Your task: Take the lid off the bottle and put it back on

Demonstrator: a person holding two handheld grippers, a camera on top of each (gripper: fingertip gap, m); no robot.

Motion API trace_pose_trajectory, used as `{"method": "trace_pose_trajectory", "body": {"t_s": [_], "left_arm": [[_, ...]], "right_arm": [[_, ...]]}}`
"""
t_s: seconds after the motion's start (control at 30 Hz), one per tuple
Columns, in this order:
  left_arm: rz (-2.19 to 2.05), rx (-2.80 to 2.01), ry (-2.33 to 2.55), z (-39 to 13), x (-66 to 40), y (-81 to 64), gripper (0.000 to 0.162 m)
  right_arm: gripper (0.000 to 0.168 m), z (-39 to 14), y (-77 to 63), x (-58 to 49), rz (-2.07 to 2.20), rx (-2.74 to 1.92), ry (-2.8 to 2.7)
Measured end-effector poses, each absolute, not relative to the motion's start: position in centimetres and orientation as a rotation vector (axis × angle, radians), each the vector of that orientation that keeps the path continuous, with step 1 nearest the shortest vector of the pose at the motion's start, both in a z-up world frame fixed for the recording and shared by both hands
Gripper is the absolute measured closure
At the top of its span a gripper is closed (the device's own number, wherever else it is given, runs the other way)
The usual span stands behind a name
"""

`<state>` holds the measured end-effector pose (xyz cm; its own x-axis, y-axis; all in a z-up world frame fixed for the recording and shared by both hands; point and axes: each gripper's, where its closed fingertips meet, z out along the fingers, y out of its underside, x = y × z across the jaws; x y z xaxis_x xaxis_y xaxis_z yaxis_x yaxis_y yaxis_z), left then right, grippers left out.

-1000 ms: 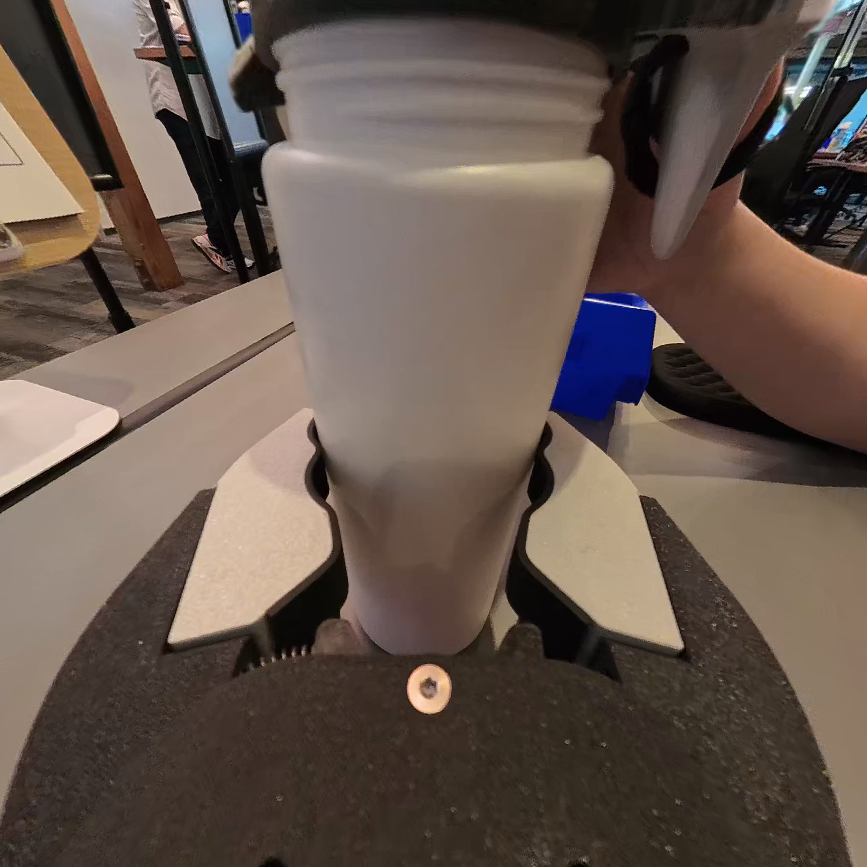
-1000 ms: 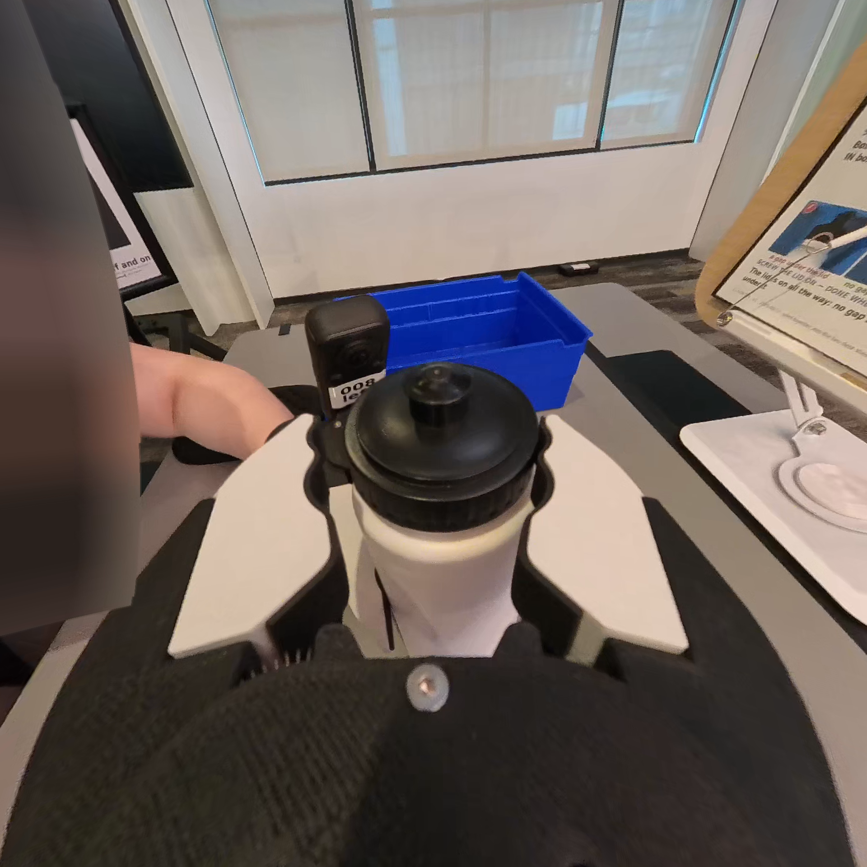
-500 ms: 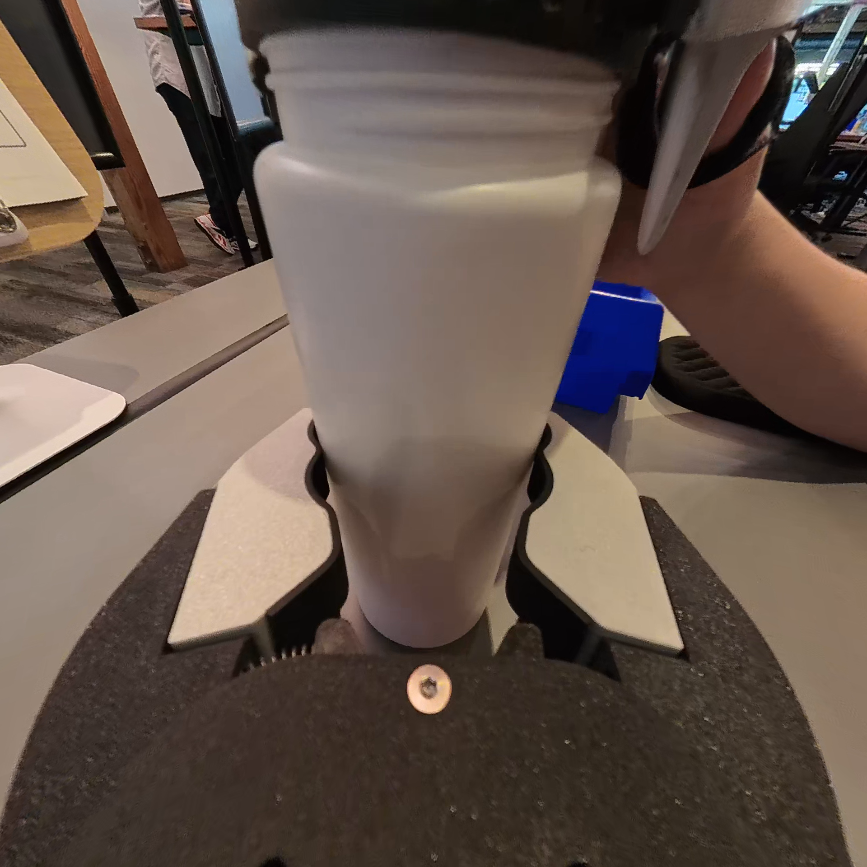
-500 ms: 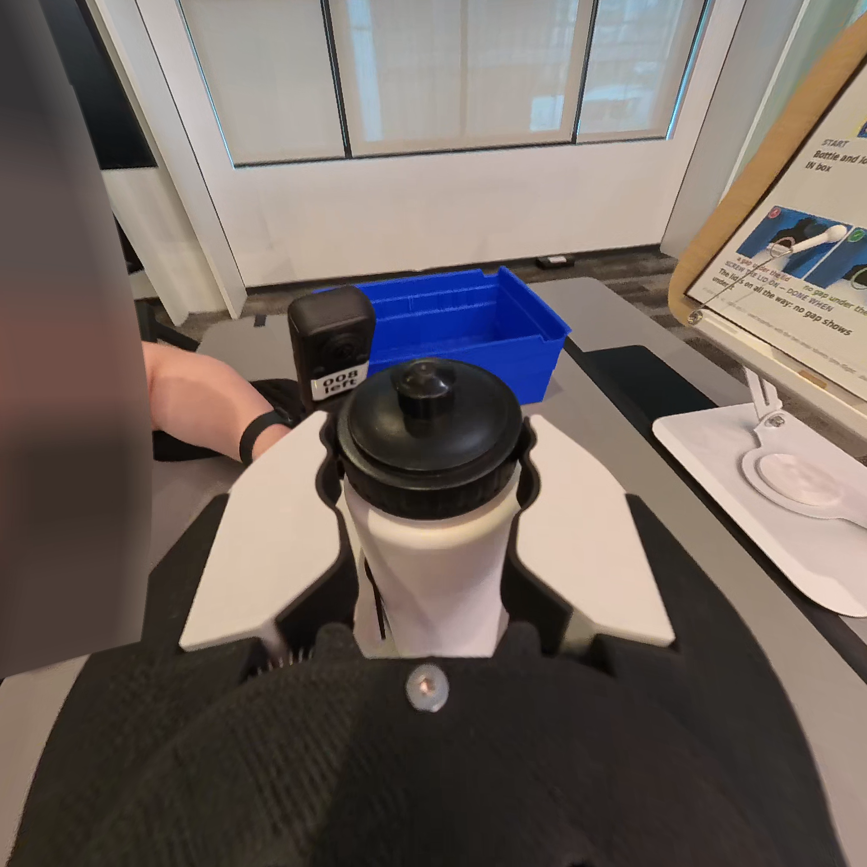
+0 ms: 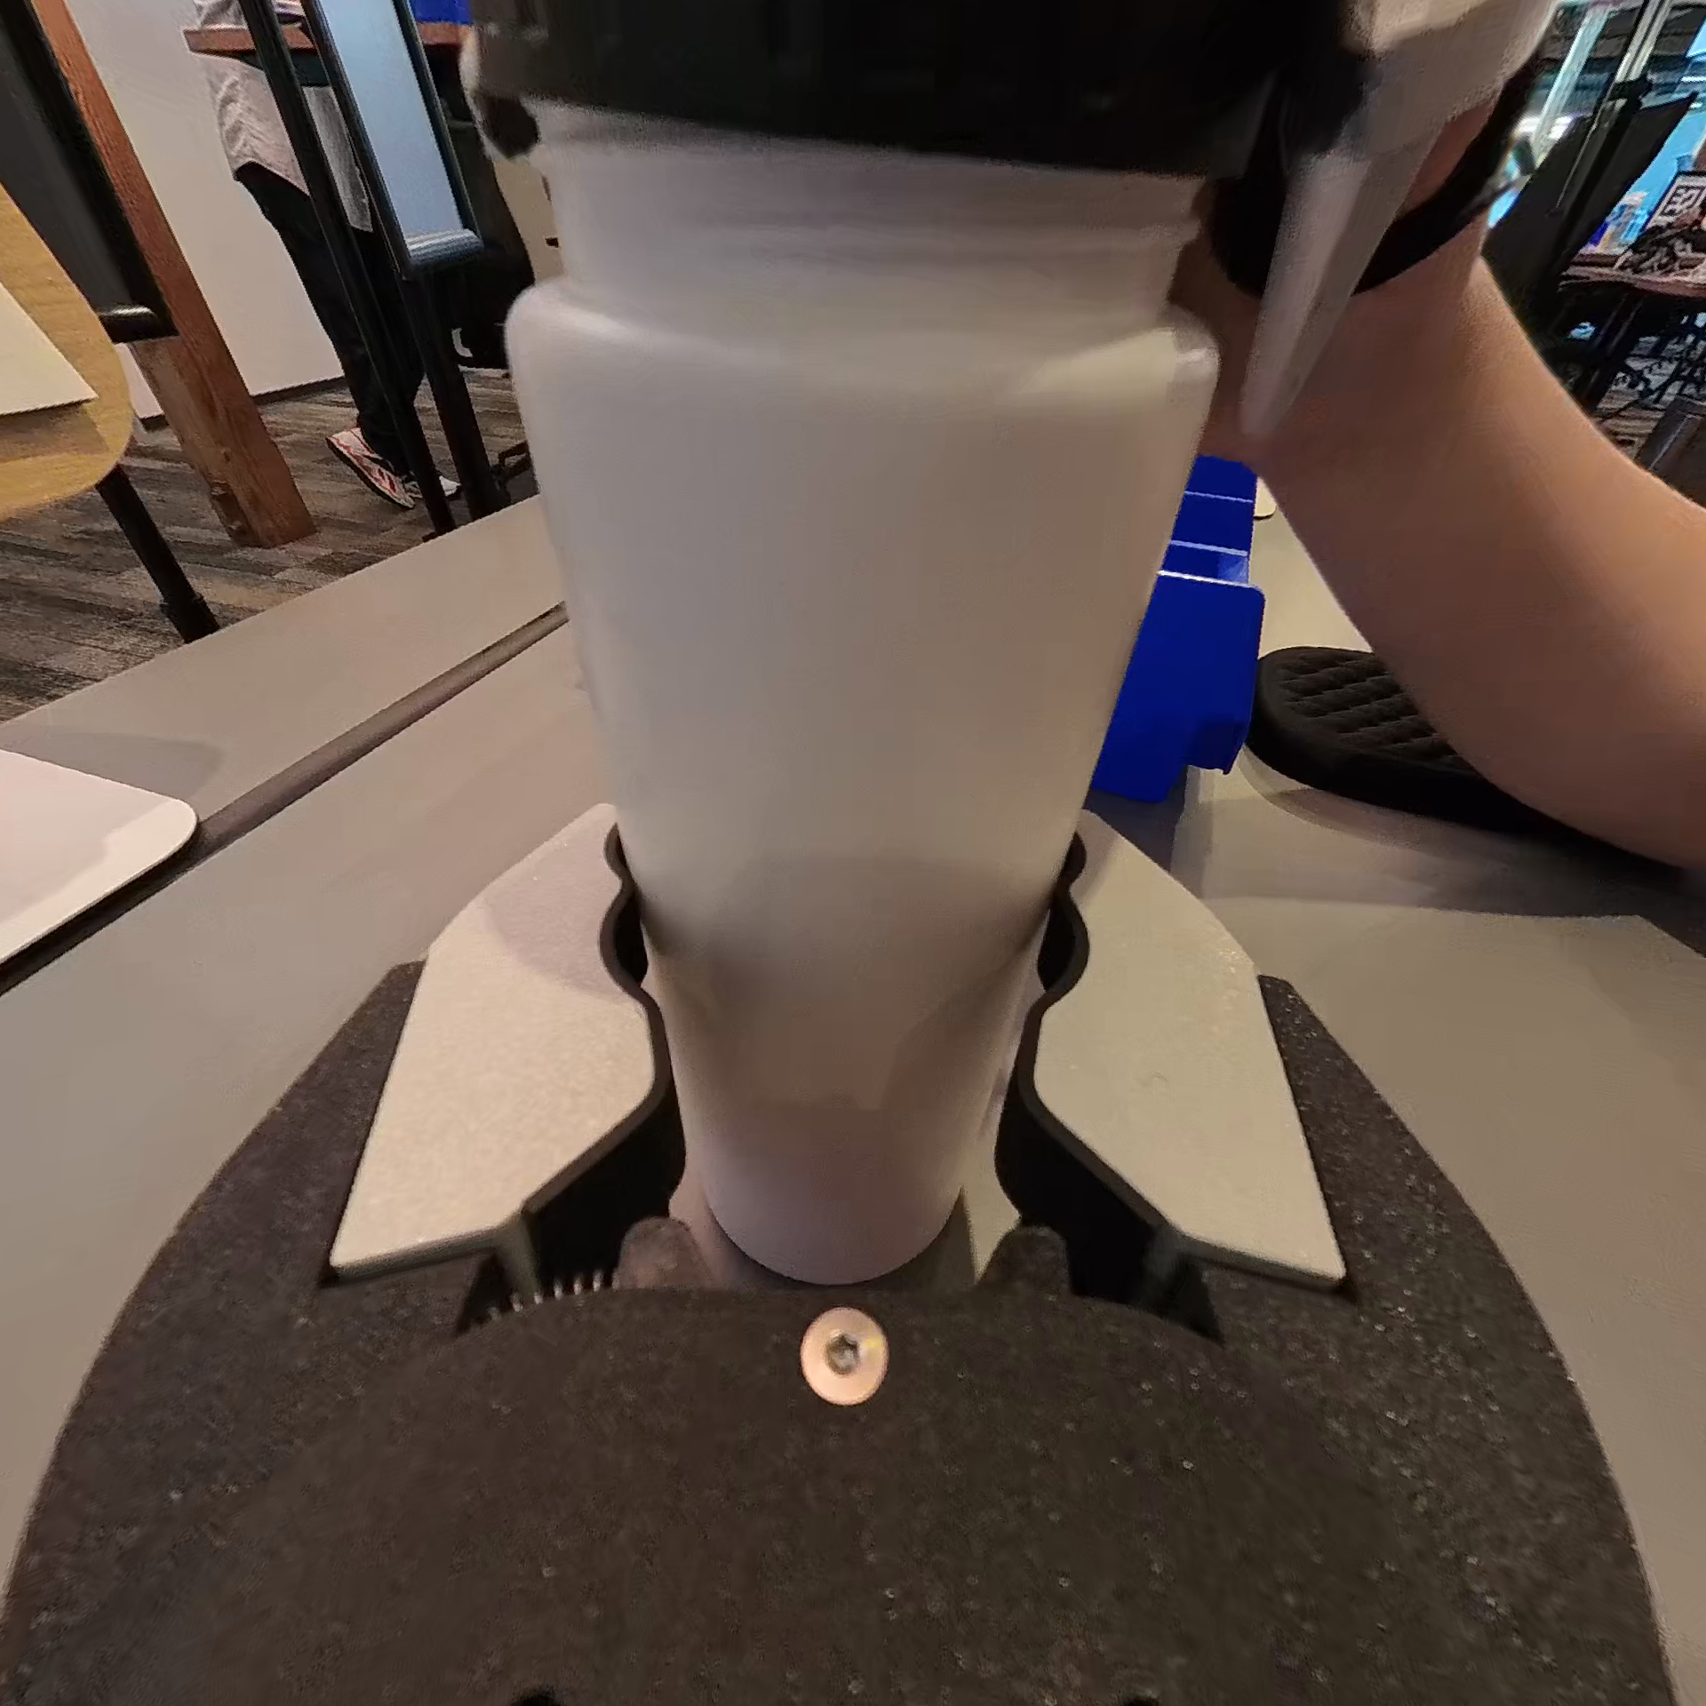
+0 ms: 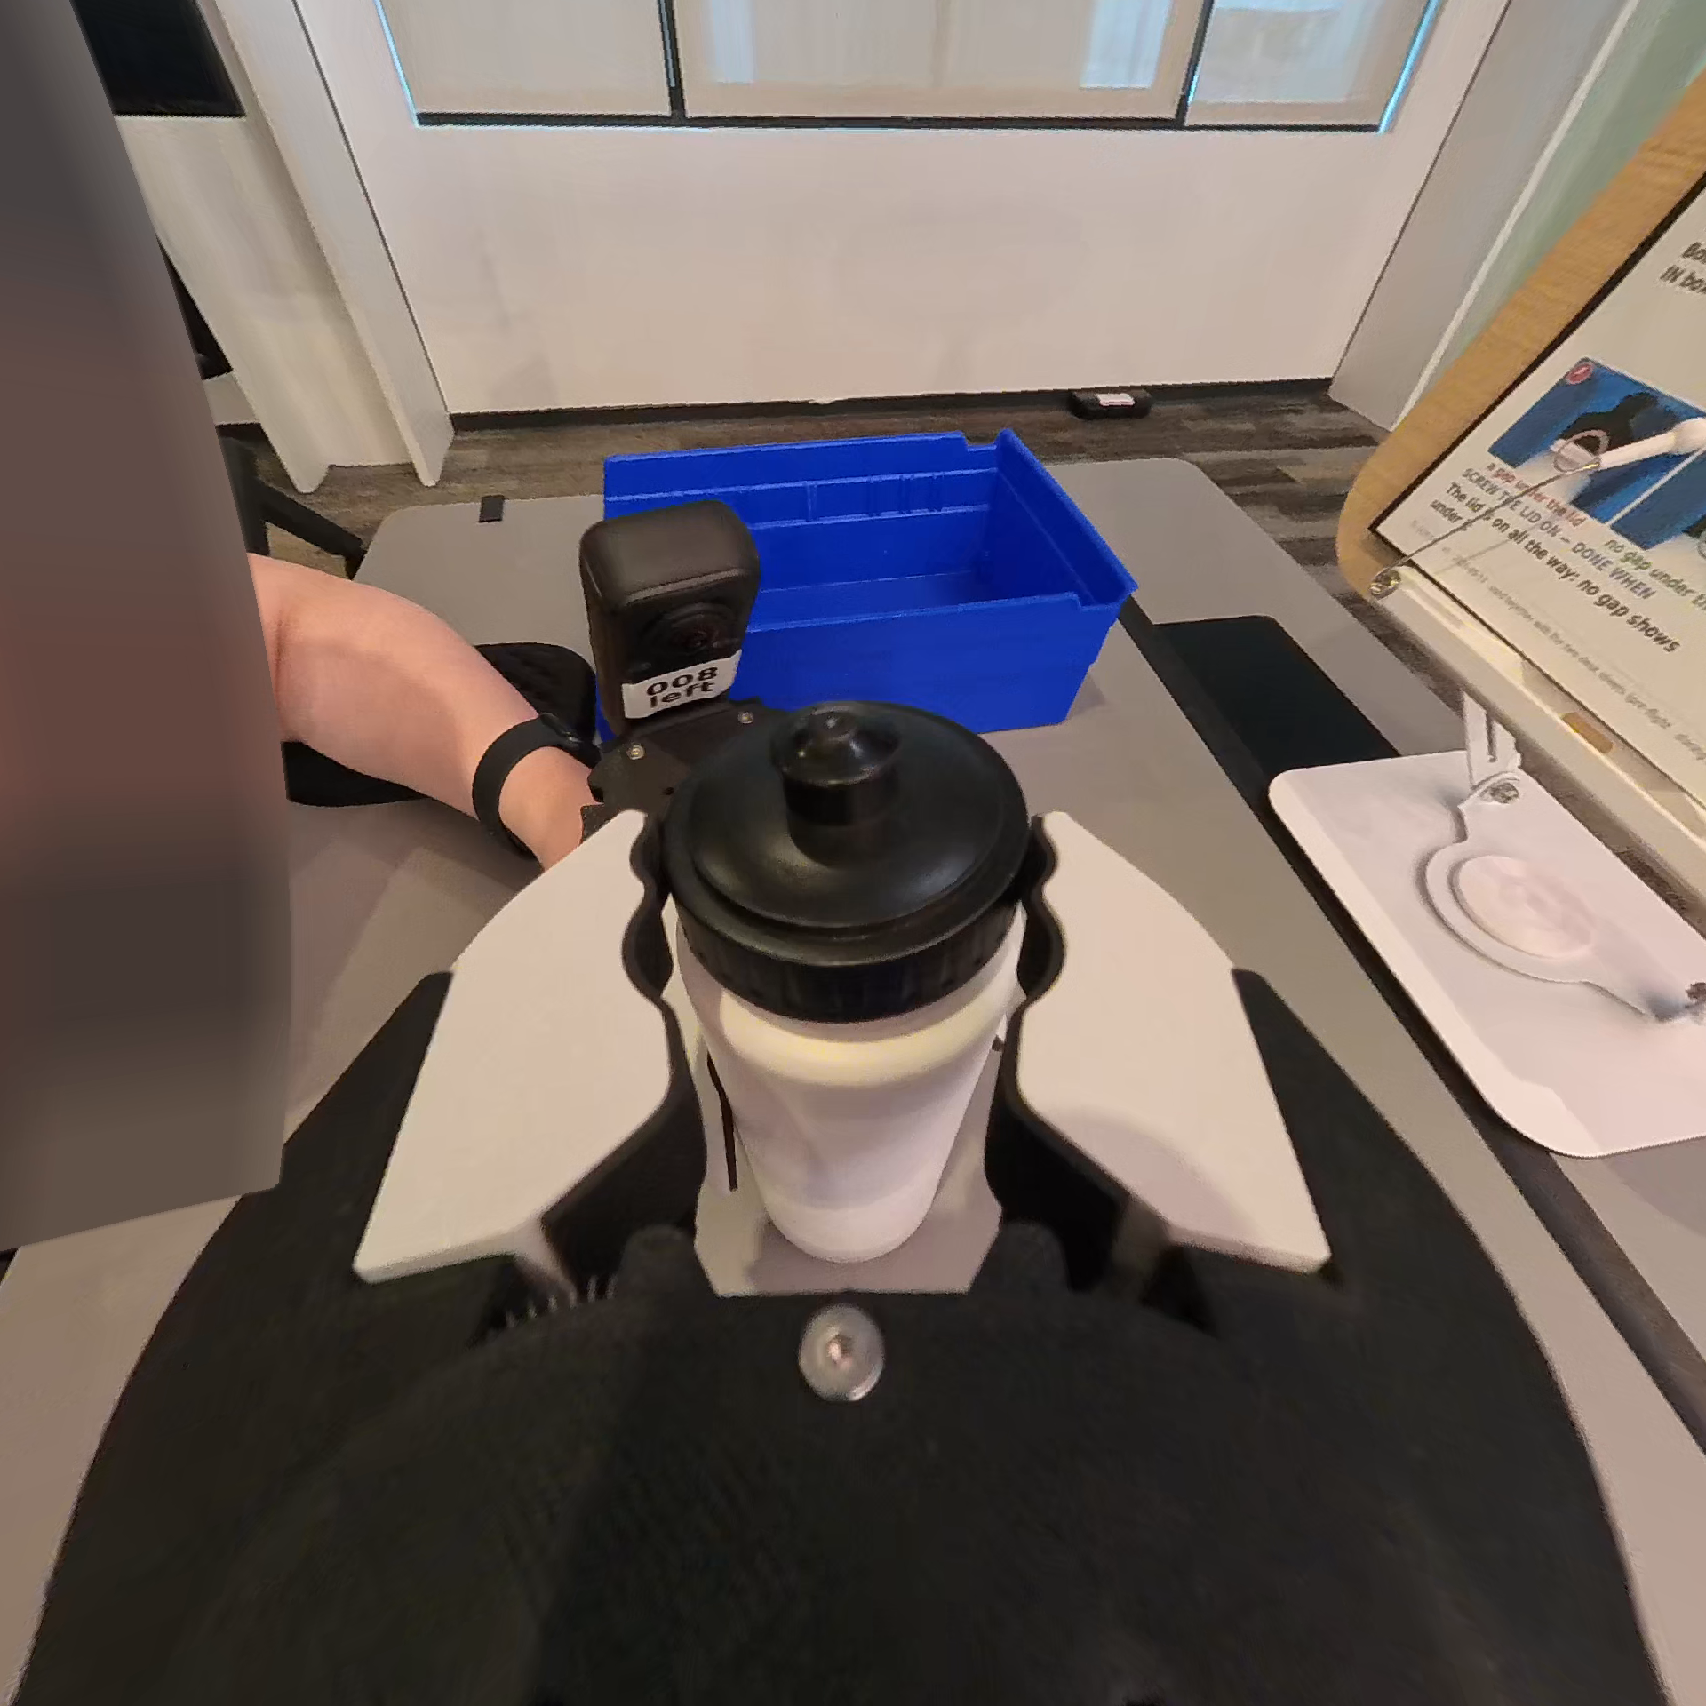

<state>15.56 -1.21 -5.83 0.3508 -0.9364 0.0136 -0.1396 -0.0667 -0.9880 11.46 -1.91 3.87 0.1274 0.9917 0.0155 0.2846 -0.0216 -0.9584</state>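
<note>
Left wrist view: left gripper (image 5: 845, 932) clamps bottle (image 5: 849, 692) at frame centre; right gripper (image 6: 845, 886) clamps lid (image 6: 845, 877); blue bin (image 6: 886, 591) behind.

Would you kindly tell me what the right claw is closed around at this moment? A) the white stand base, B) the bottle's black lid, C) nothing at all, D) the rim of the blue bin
B: the right claw has its fingers pressed on either side of the black lid atop the white bottle.
</note>
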Motion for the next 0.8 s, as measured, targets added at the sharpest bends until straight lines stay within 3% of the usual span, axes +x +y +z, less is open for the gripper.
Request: {"method": "trace_pose_trajectory", "body": {"t_s": [0.8], "left_arm": [[-0.876,-1.525,1.016,-5.88,15.36,-1.28,0.077]], "right_arm": [[0.093,3.66,-1.99,11.26,1.026,-1.530,-1.279]]}}
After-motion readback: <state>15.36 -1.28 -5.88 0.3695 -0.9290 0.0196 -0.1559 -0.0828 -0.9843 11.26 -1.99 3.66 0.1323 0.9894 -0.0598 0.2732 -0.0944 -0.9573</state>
